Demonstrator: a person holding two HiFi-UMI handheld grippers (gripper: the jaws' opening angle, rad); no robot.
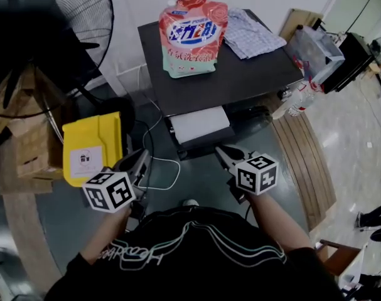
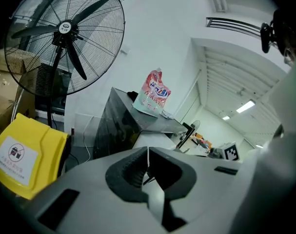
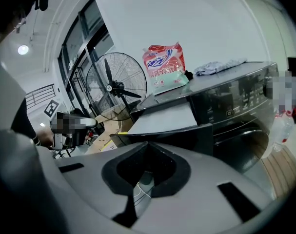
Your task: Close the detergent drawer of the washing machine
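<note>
The left hand-held gripper (image 2: 148,152) and the right hand-held gripper (image 3: 147,145) are held fully closed on nothing, near one washing machine (image 1: 240,77) whose one detergent drawer (image 1: 199,123) is pulled out.

washing machine (image 1: 240,80): smooth, glossy; pouch (image 1: 191,36): shiny plastic; shirt (image 1: 253,35): cloth

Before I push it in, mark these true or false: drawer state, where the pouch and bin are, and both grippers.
1. The detergent drawer stands pulled out of the washing machine. True.
2. The detergent pouch lies inside the drawer. False: it stands on top of the machine.
3. The right gripper is shut on the drawer. False: its fingers are together on nothing, with the drawer ahead of them.
4. The left gripper is shut and empty. True.
5. The yellow bin sits to the person's right. False: it is on the left.
</note>
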